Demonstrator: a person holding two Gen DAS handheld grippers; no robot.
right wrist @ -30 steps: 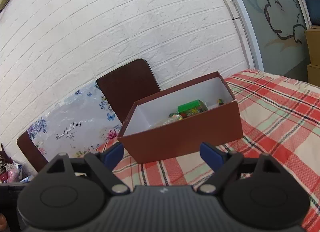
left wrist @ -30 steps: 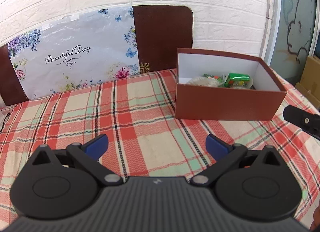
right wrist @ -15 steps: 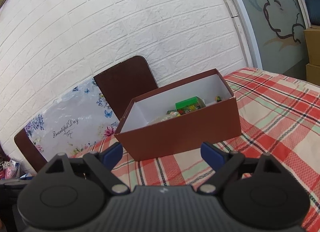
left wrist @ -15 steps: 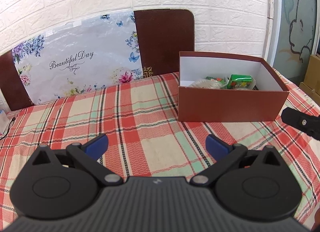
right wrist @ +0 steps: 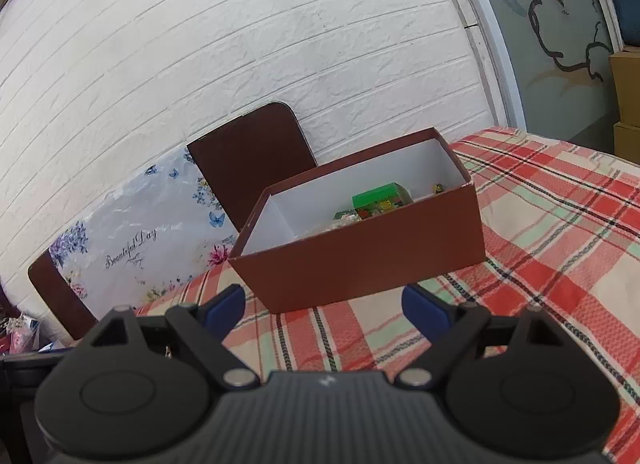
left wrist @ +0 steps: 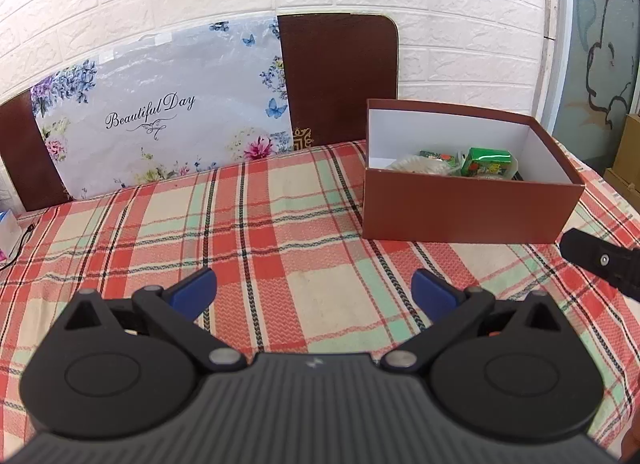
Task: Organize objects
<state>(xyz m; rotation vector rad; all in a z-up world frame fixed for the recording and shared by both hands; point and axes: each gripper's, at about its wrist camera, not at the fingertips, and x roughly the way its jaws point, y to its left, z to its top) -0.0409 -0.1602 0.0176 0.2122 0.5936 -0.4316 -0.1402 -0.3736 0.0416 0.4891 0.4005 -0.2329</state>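
A brown cardboard box [left wrist: 464, 207] with a white inside stands on the plaid tablecloth [left wrist: 260, 232], toward the right. It holds a green carton [left wrist: 486, 161], a white crumpled item [left wrist: 416, 165] and other small packets. The box also shows in the right wrist view [right wrist: 360, 264], with the green carton [right wrist: 378, 199] inside. My left gripper [left wrist: 314, 288] is open and empty, above the cloth, left of and in front of the box. My right gripper [right wrist: 322, 302] is open and empty, just in front of the box's near wall. Its black finger [left wrist: 600, 262] shows at the right edge of the left wrist view.
A floral "Beautiful Day" board [left wrist: 160, 115] and a dark brown panel [left wrist: 340, 75] lean on the white brick wall behind the table. Cardboard cartons [right wrist: 626, 103] stand at the far right by a painted glass door. Small items [left wrist: 8, 227] lie at the table's left edge.
Both grippers have drawn back and risen slightly, so the box sits a little farther and lower in each view. Both stay open and empty.
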